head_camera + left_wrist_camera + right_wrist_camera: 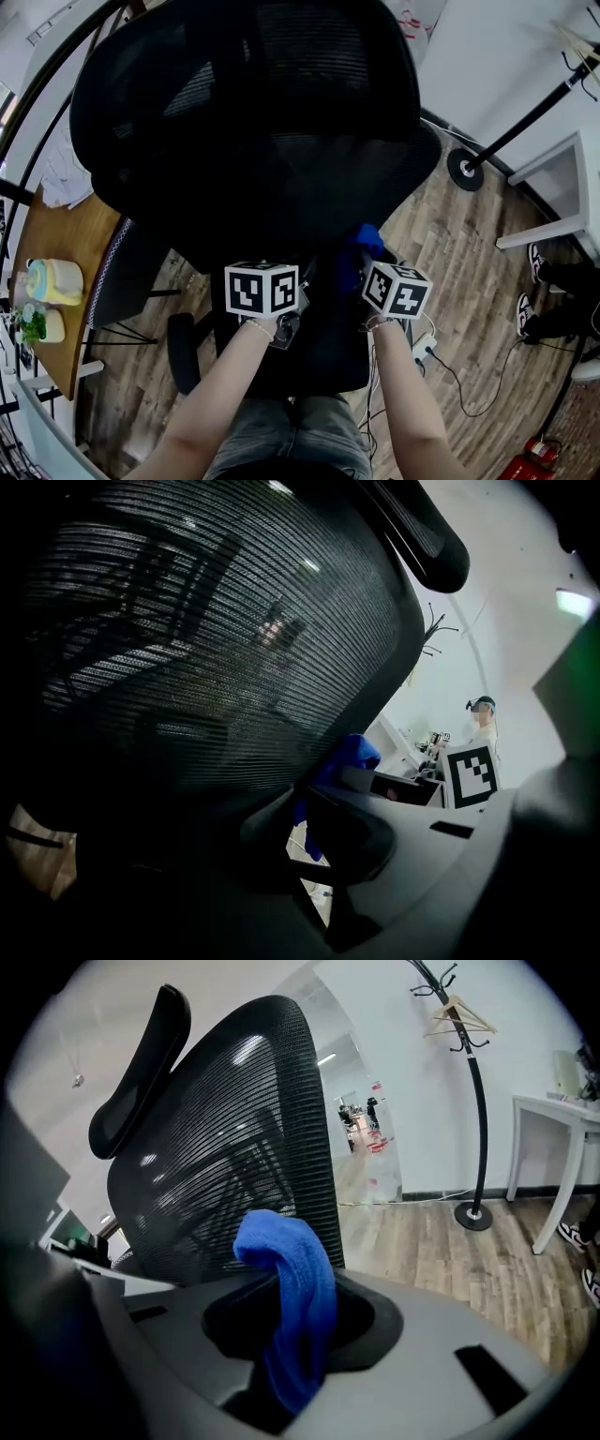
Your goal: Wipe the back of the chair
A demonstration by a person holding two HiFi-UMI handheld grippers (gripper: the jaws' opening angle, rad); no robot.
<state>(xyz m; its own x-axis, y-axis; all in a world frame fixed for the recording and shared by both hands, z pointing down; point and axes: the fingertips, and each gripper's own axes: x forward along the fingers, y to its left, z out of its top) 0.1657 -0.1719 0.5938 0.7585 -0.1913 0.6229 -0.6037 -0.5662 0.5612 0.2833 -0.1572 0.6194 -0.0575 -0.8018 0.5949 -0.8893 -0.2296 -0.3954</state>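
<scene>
While the head view gives only forearms and marker cubes from above, the right gripper view looks straight at the right tool [302, 1340], whose jaws are closed on a blue cloth [292, 1283]. The cloth's long axis runs up and down: it rises out of the tool, folds over at the top and droops. Its folded top sits low against the chair back [234, 1129], though contact cannot be confirmed. The left tool [281, 326] is pressed close to the same mesh, and its own view is so dark near the jaws that I cannot tell how far they are open. That view alone shows the cloth from the side, beside the mesh edge, and a far-off person [482, 722]. The chair back stands upright, long axis vertical, rear face toward the tools, with the headrest [141, 1063] on top. Beyond it are the plank floor [441, 1241], a coat stand [474, 1101] and a white table [562, 1110]. Only the head view shows the wooden surface [70, 225] at left.
</scene>
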